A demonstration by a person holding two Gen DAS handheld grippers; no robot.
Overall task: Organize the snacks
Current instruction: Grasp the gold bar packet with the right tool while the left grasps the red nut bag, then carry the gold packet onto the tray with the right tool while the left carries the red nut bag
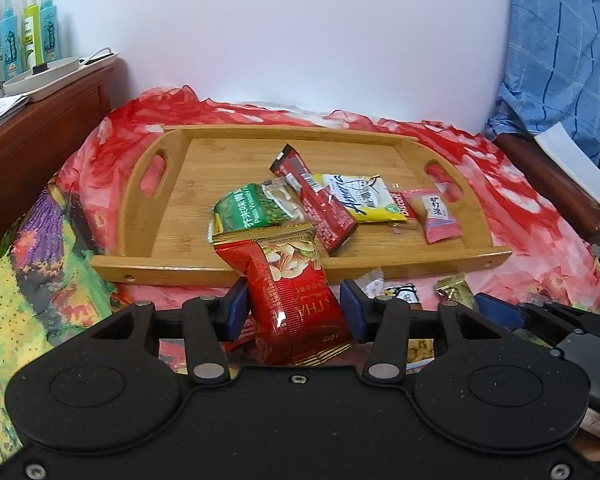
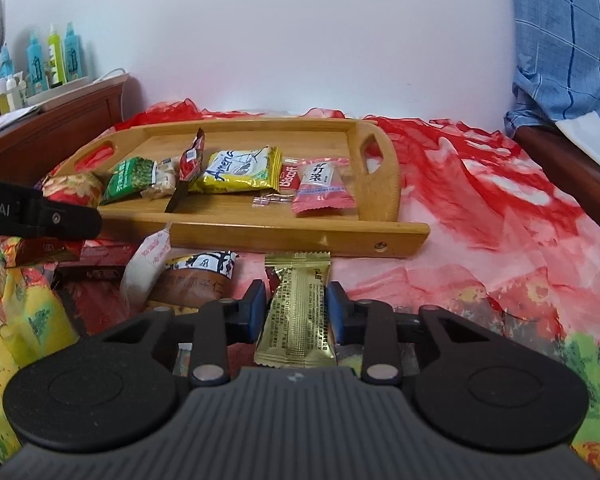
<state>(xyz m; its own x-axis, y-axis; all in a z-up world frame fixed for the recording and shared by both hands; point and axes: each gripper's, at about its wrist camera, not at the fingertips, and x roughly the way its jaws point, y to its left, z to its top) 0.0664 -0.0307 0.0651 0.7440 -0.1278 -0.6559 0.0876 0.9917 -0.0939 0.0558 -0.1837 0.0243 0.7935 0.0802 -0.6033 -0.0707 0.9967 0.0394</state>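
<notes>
Your left gripper (image 1: 294,306) clamps the red nut packet (image 1: 296,300), lifted before the wooden tray (image 1: 300,264) | your right gripper (image 2: 296,308) clamps the gold packet (image 2: 300,316), seemingly resting on the floral cloth (image 2: 480,240).

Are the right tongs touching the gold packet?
Touching. The right wrist view shows both blue pads of the right tongs pressed against the sides of the gold packet, no gap on either side.

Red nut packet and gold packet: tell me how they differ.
The red nut packet is puffy, with nuts pictured; the gold packet is flatter, with only fine print. The red one sits in the left gripper, raised before the tray; the gold one is in the right gripper. Both are sealed snacks, not yet in the tray.
</notes>
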